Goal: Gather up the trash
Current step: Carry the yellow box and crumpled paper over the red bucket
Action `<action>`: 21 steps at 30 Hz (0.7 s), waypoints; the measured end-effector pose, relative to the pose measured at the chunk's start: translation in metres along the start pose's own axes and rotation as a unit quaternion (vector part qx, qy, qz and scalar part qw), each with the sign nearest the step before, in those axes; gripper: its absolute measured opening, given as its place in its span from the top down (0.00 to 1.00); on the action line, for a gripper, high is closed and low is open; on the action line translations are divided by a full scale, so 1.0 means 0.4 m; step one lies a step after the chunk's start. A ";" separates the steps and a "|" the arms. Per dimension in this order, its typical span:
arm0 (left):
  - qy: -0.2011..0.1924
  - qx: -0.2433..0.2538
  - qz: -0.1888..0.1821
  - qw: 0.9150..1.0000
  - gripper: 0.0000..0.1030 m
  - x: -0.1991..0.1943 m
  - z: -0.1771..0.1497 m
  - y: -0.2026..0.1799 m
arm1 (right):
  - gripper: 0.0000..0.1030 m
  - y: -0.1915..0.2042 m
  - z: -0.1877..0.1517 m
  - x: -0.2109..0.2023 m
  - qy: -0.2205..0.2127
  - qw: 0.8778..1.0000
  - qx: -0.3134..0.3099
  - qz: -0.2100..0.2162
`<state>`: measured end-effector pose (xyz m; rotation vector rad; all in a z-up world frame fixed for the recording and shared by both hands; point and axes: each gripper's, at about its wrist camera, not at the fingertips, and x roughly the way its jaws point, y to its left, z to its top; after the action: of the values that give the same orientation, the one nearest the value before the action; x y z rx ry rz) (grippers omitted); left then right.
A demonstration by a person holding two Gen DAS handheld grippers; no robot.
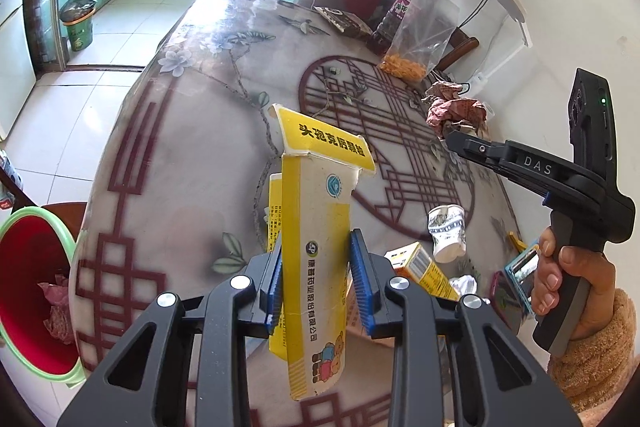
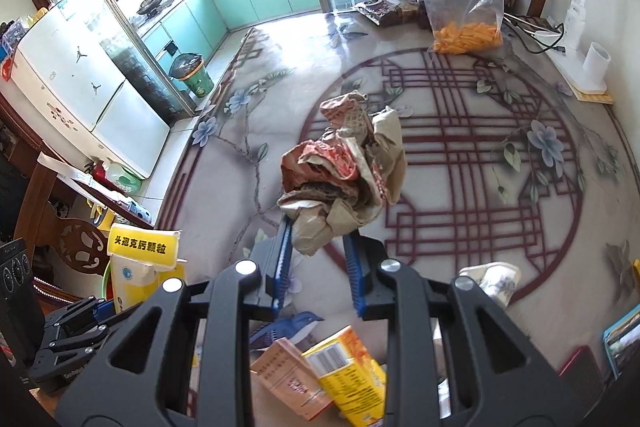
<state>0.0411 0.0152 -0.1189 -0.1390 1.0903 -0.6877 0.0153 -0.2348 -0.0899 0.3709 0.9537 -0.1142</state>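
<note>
Already we had the left gripper (image 1: 316, 279) clamped on a box (image 1: 316, 227) and the right gripper (image 2: 316, 267) on crumpled paper (image 2: 344, 171), both lifted above the tabletop (image 2: 460, 155); a cup (image 1: 447, 233), cartons (image 2: 344, 371) remained, bin (image 1: 36, 291) waiting.

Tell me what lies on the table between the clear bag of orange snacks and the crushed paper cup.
Nothing: in the right wrist view, only bare patterned tablecloth runs from the bag down to the cup.

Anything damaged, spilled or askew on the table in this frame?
Nothing spilled. The yellow box in the left gripper is torn open, its top flap bent. A paper cup lies crushed on the table. The right gripper grips crumpled paper.
</note>
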 end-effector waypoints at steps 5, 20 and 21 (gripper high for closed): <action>0.005 0.010 -0.006 1.000 0.74 -0.012 -0.002 0.020 | 0.76 0.041 -0.022 -0.006 -0.002 1.000 0.003 0.002; -0.023 -0.026 0.028 0.999 0.74 -0.127 -0.028 0.201 | 0.76 0.272 -0.073 0.047 0.021 0.998 -0.046 0.045; -0.025 -0.033 0.034 0.999 0.74 -0.137 -0.033 0.224 | 0.76 0.294 -0.075 0.051 0.023 0.997 -0.051 0.049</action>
<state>0.0545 0.1202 -0.1215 -0.1751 1.0658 -0.5846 0.0343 -0.1133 -0.0917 0.3259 0.9804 0.0335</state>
